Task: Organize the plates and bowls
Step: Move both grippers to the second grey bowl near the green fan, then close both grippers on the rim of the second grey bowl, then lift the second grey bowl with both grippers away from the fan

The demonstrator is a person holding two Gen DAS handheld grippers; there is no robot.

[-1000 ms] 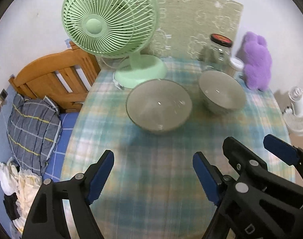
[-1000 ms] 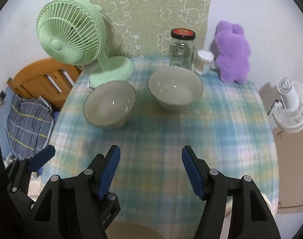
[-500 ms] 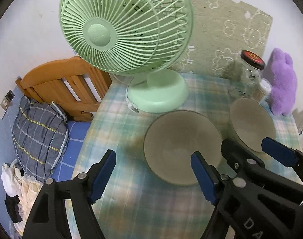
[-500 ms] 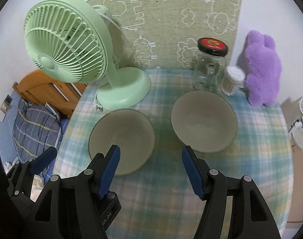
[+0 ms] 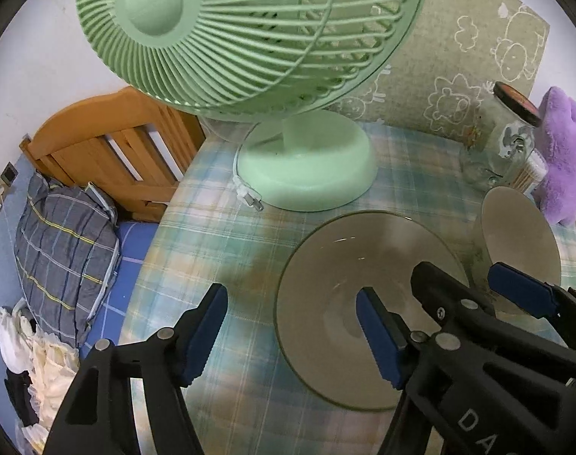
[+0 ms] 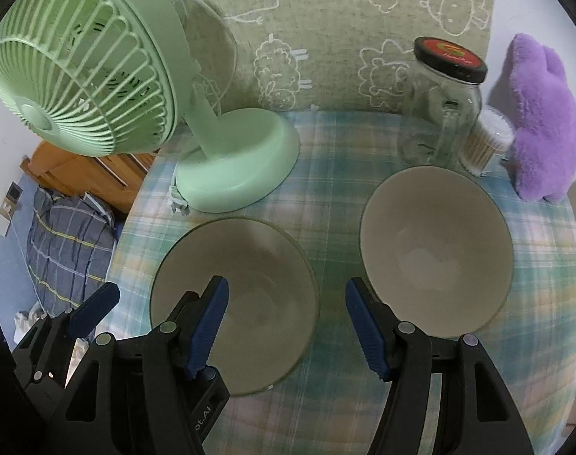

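bowls — left bowl (image 6: 246,295), right bowl (image 6: 435,250) — look glazed, stiff, breakable; take each at its rim. left gripper (image 5: 291,331), closing, and right gripper (image 6: 286,322) both gape, empty.

two bowls (image 6: 235,295) (image 6: 435,250) side by side on table (image 6: 337,174), fan (image 6: 235,159) behind

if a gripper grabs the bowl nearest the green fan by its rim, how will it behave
The bowl looks like glazed ceramic: probably rigid, fairly heavy and breakable. Its glossy rim may slip between the pads, and gripped on one side only, it would likely tilt.
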